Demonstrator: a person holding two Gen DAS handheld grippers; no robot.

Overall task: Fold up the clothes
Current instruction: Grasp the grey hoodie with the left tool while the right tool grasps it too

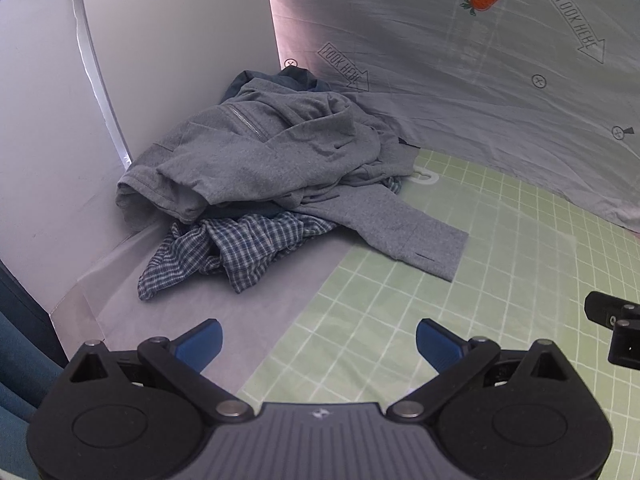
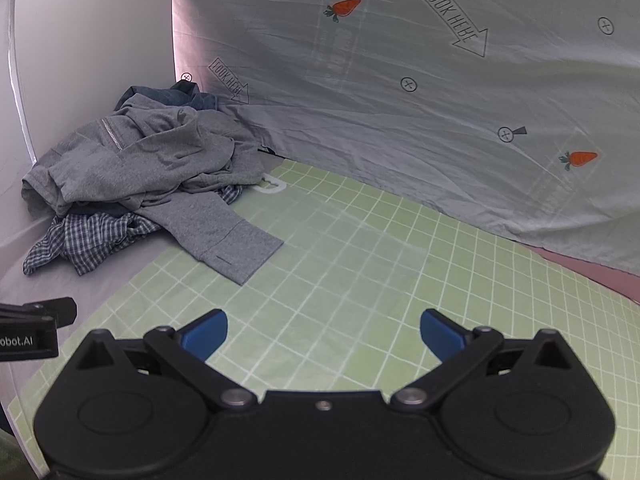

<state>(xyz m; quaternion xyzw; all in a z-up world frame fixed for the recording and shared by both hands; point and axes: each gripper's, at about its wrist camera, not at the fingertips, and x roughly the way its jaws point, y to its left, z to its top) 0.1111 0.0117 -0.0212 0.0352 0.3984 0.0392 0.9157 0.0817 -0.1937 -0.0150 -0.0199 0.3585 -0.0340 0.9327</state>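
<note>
Nothing is folded yet, as far as these views show. The clothes lie in a crumpled heap in the far left corner: a grey zip top [image 1: 260, 160] on top, a blue checked shirt [image 1: 224, 252] beneath it, something dark blue behind. One grey sleeve trails onto the green grid mat [image 2: 360, 264], which lies bare of garments. The left gripper [image 1: 318, 340] and right gripper [image 2: 324, 332] are both spread, holding nothing, well short of the heap.
</note>
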